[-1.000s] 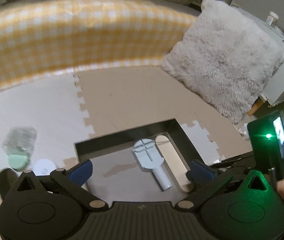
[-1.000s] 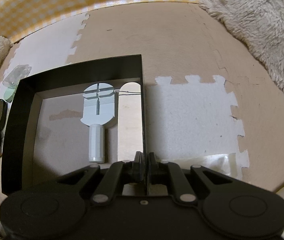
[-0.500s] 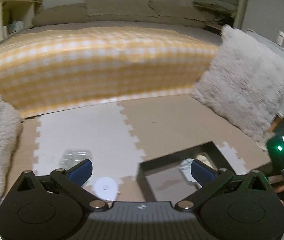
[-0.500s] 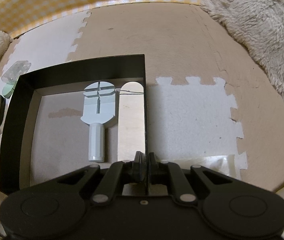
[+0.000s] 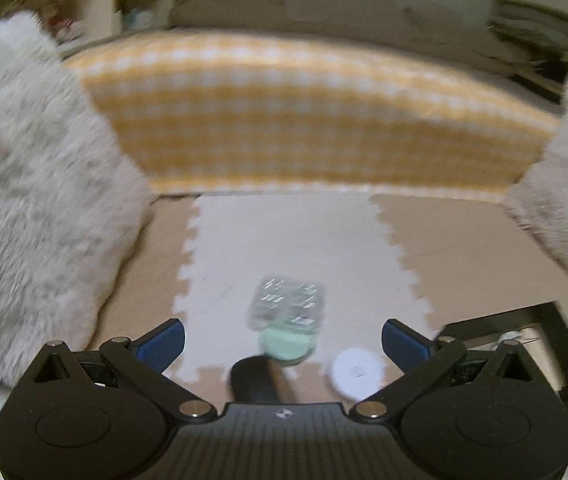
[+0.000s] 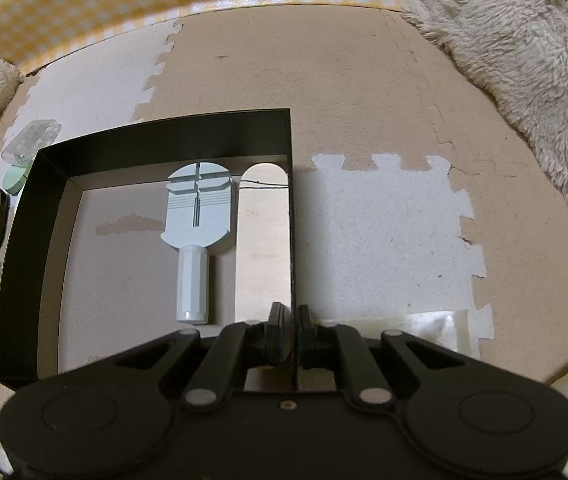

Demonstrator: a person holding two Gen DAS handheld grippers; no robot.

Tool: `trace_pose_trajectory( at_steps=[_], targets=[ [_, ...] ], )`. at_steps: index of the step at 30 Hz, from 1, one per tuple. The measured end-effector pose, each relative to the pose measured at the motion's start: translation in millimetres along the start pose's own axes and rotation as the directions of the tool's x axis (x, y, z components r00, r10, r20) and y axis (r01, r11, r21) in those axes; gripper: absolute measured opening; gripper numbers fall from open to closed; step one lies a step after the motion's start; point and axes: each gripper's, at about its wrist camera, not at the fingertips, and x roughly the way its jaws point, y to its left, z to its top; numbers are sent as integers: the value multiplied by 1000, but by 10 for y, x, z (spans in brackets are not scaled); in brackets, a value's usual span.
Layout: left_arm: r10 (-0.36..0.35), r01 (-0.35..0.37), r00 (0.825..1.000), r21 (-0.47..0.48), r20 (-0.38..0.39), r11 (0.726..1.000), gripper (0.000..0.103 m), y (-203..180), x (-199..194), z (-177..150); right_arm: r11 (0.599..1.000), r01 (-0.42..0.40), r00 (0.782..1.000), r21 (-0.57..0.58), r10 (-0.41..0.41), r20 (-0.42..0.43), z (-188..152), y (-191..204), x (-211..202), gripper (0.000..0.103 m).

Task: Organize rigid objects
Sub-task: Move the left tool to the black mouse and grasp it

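Black tray held at its wall; loose items lie on the foam mat.

The right gripper (image 6: pixel 291 326) is clamped on the right wall of the black tray (image 6: pixel 19 240), in which a pale grey tool (image 6: pixel 197 220) is laid. The left gripper (image 5: pixel 283 340) is held wide open (nothing between its pads) above a clear plastic case (image 5: pixel 288 306), a green disc (image 5: pixel 286 346) and a white disc (image 5: pixel 358 370).

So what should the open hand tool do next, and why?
Probably ease the open left gripper down over the clear case and close on it. The case lies on the mat right between the blue fingers, outside the black box, whose wall the right gripper is pinching.
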Motion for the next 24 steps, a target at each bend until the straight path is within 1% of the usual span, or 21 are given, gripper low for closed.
trace_pose_trajectory(
  at_steps=[6,10,11,12,15,18,21,24],
  targets=[
    [60,-67,994,-83,-89,994,103,165,229,-145,1000,-2,1000,0,2,1,-2,-11,1,8],
    [56,-82,987,-171,-153,982,102,259,368,-230,1000,-4,1000,4,4,0,1,-10,0,8],
    [51,-82,986,-195,-161,977,99,265,396,-252,1000,-4,1000,4,4,0,1,-10,-1,8],
    [42,-79,985,-217,-168,973,94,277,420,-270,1000,-5,1000,6,5,1,1,-15,-1,8],
    [9,-69,979,-290,-202,954,83,308,541,-320,1000,-3,1000,3,3,2,3,-10,-1,8],
    [1,-74,976,-325,-219,943,81,320,650,-370,1000,-1,1000,-1,1,1,5,2,0,8],
    [10,-86,974,-324,-228,942,75,331,729,-401,1000,-1,1000,-2,1,2,4,3,-1,8],
    [11,-92,971,-333,-237,938,72,357,784,-437,1000,-1,1000,0,1,1,3,5,-2,8]
  ],
)
